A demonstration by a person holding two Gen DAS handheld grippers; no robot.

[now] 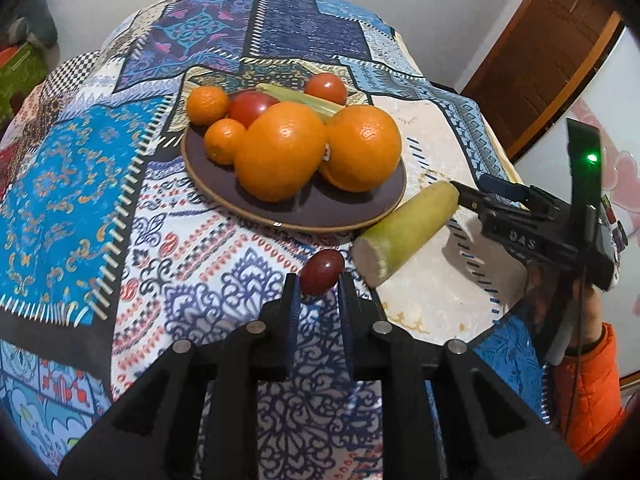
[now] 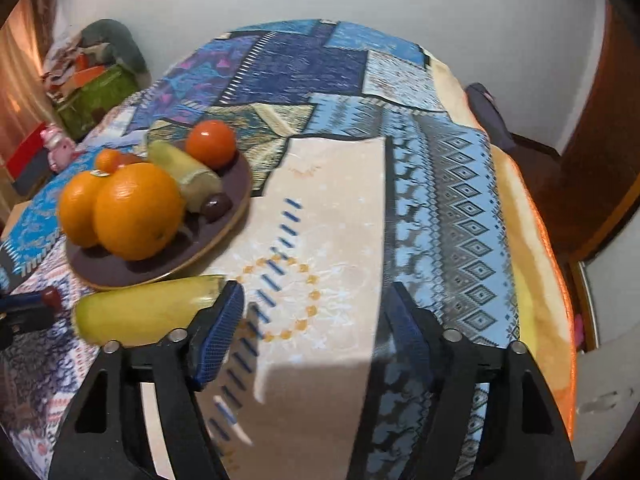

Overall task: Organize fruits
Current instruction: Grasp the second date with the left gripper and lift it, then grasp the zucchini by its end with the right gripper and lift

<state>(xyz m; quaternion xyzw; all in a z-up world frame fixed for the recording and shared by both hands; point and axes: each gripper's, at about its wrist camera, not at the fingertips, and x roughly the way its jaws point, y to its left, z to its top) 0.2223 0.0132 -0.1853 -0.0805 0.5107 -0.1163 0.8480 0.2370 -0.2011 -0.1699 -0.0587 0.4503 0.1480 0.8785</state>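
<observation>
A brown plate (image 1: 352, 210) holds two large oranges (image 1: 280, 152), two small tangerines (image 1: 224, 140), two tomatoes (image 1: 325, 87) and a green stalk piece (image 1: 296, 100). My left gripper (image 1: 318, 278) is shut on a small dark red fruit (image 1: 322, 271), held just in front of the plate. A second yellow-green stalk piece (image 1: 404, 232) lies on the cloth by the plate's right rim. My right gripper (image 2: 316, 300) is open and empty; its left finger (image 2: 224, 316) touches that stalk piece (image 2: 148, 312). Another dark fruit (image 2: 216, 205) lies on the plate (image 2: 224, 224).
The table wears a blue patchwork cloth (image 1: 80, 200). A wooden door (image 1: 536, 64) stands at the right, and boxes and soft toys (image 2: 92, 80) at the far left. A chair back (image 2: 488, 116) stands past the table's right edge.
</observation>
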